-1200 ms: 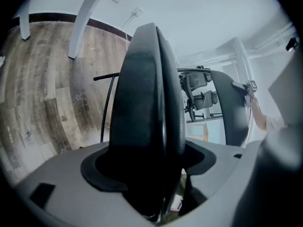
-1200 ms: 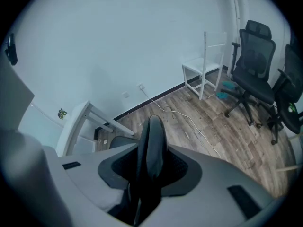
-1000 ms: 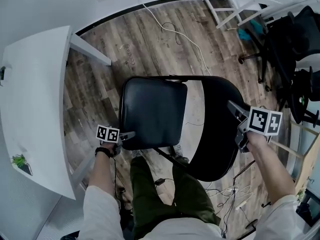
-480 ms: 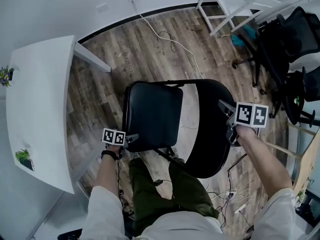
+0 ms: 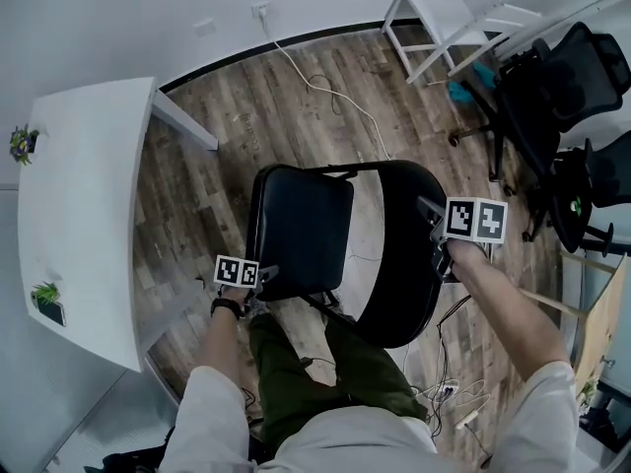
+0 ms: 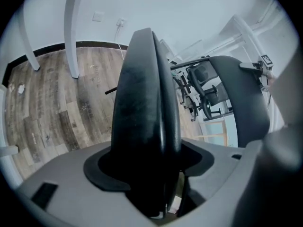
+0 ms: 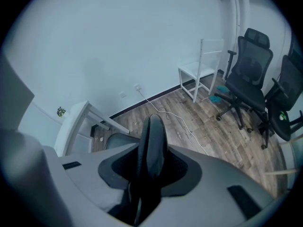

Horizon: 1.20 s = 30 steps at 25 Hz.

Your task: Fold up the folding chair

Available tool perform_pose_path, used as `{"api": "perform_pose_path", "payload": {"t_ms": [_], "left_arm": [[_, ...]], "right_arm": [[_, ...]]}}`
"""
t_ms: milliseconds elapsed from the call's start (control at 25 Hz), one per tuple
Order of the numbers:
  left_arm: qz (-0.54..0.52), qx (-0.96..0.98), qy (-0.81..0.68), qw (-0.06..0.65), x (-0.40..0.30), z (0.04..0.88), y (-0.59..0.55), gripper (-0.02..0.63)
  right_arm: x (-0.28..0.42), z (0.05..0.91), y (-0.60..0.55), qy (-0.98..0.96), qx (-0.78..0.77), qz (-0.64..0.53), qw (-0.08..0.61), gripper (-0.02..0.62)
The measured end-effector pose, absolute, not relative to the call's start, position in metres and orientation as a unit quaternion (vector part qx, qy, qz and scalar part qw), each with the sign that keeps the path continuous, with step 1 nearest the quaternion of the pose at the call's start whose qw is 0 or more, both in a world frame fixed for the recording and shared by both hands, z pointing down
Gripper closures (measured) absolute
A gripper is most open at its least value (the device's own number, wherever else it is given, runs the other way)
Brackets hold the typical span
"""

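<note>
Head view: the folding chair (image 5: 345, 254) stands in the middle of the frame on the wooden floor (image 5: 217, 146), right of the white table (image 5: 79, 195), with the person's legs just below it. The left gripper (image 5: 266, 275) is at the lower left corner of the seat (image 5: 301, 230). The left gripper view shows the seat's edge standing between the jaws. They have just been closing and now clamp it. The right gripper (image 5: 432, 219) is at the right rim of the backrest (image 5: 399, 284). The right gripper view shows the thin dark rim pinched firmly between the narrow-set jaws.

The step in hand looks like the fold itself. The seat is tipped steeply up on edge, and a gap shows between it and the backrest, so the chair seems partly closed, not yet flat.

The next move probably calls for bringing the two hands together. The seat would swing right toward the backrest while the right grip steadies the frame. Both clamps must not slip off the smooth padded edges.
</note>
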<state>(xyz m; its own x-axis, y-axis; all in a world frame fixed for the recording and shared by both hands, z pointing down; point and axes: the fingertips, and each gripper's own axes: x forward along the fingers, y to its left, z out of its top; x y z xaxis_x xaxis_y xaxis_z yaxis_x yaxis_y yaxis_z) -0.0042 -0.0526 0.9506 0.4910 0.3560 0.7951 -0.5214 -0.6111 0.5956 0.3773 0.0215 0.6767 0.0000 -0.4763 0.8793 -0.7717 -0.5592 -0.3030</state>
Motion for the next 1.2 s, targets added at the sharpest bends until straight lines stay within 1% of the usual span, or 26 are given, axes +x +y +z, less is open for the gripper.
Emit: {"api": "perform_pose_path", "payload": {"t_ms": [720, 1200], "left_arm": [[0.512, 0.750, -0.087, 0.409, 0.028, 0.907, -0.018, 0.293], [0.518, 0.754, -0.106, 0.390, 0.046, 0.886, 0.000, 0.293]], "right_arm": [[0.369, 0.648, 0.017, -0.438, 0.696, 0.550, 0.145, 0.460], [0.357, 0.634, 0.008, -0.438, 0.681, 0.571, 0.138, 0.477]]}}
